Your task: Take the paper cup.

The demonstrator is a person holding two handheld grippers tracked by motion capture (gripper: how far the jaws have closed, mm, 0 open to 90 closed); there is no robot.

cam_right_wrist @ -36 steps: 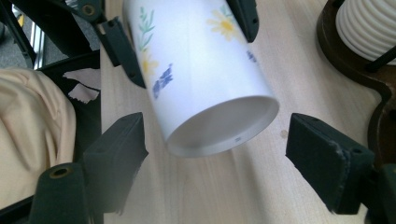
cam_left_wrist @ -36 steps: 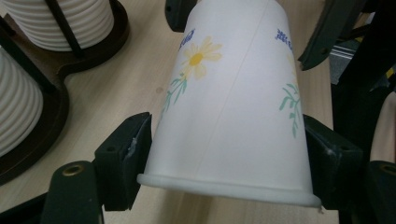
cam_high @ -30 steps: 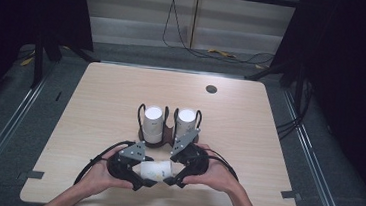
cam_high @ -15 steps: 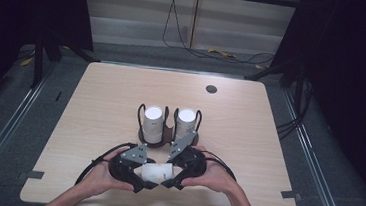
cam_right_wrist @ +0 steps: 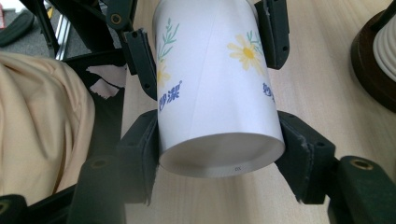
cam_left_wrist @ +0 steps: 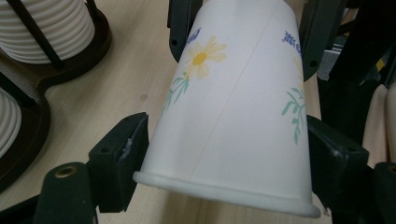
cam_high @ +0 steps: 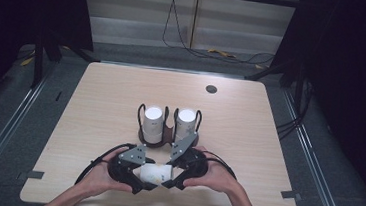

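The paper cup [cam_high: 155,173] — white, printed with yellow daisies and blue lettering — lies on its side low in the centre of the high view, held just above the near edge of the wooden table [cam_high: 95,110] between the two grippers. In the left gripper view the cup [cam_left_wrist: 233,107] runs up the middle of the frame with its rolled rim nearest the camera, and the left gripper [cam_left_wrist: 226,161] has its black jaws pressed against both sides just behind that rim. In the right gripper view the cup [cam_right_wrist: 217,88] shows its recessed base toward the camera; the right gripper [cam_right_wrist: 219,149] has just been closing its jaws and they now sit tight on the cup's walls near the base, so both ends are clamped at once. The other gripper's jaws show farther up the cup in each of these two views.

Above the hands, near the middle of the high view, stands a dark two-ring cup holder [cam_high: 168,132] with a stack of white ribbed cups in its left ring [cam_high: 152,123] and another in its right ring [cam_high: 185,124]; the base of that holder fills the upper left of the left gripper view [cam_left_wrist: 70,60].

By my reading, the work is at the handover or separating stage: one cup is out of the holder and gripped from both ends, but nothing has yet been pulled apart, passed to a single gripper or set down — what remains is to let one side go and place the cup
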